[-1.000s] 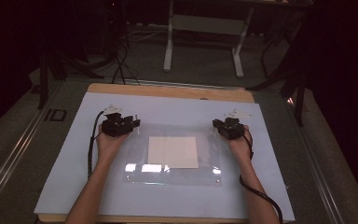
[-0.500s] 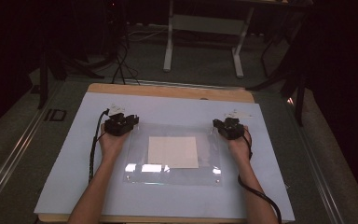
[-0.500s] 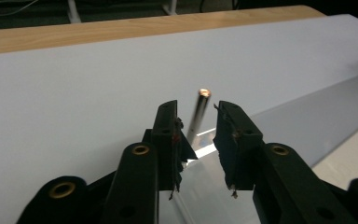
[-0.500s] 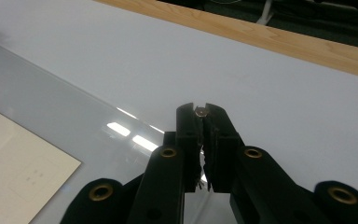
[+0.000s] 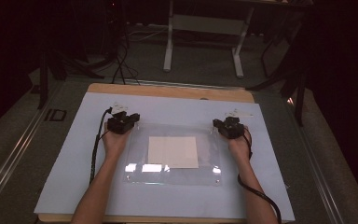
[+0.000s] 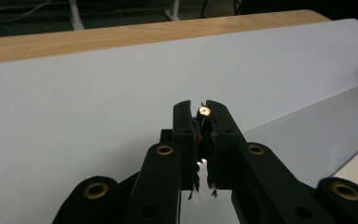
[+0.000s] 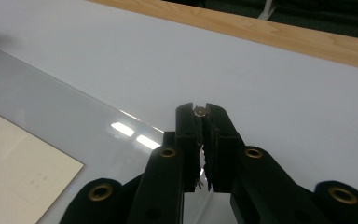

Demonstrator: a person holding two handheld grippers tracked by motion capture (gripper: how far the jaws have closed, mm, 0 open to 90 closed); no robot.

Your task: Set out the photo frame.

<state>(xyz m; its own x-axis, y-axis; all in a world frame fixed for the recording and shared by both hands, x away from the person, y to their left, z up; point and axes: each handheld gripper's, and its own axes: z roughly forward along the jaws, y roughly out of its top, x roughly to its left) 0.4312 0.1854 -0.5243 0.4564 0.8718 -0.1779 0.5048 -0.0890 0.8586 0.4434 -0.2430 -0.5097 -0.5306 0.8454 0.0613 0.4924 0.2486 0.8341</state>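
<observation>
1. The left gripper (image 5: 123, 122) sits at the far left corner of the clear acrylic sheet (image 5: 209, 156); its jaws have just been closing and now pinch a small brass-coloured screw head (image 6: 204, 111) at that corner.
2. The right gripper (image 5: 230, 127) sits at the far right corner of the sheet, its jaws drawn narrow around a second small round stud (image 7: 199, 111).
3. The sheet lies flat on a pale blue mat (image 5: 65, 158), near the middle of the wooden table (image 5: 168, 91).
4. A cream paper square (image 5: 173, 151) lies under the sheet, midway between the two grippers.
5. The person's forearms come in from the near edge, one on each side of the sheet.
</observation>
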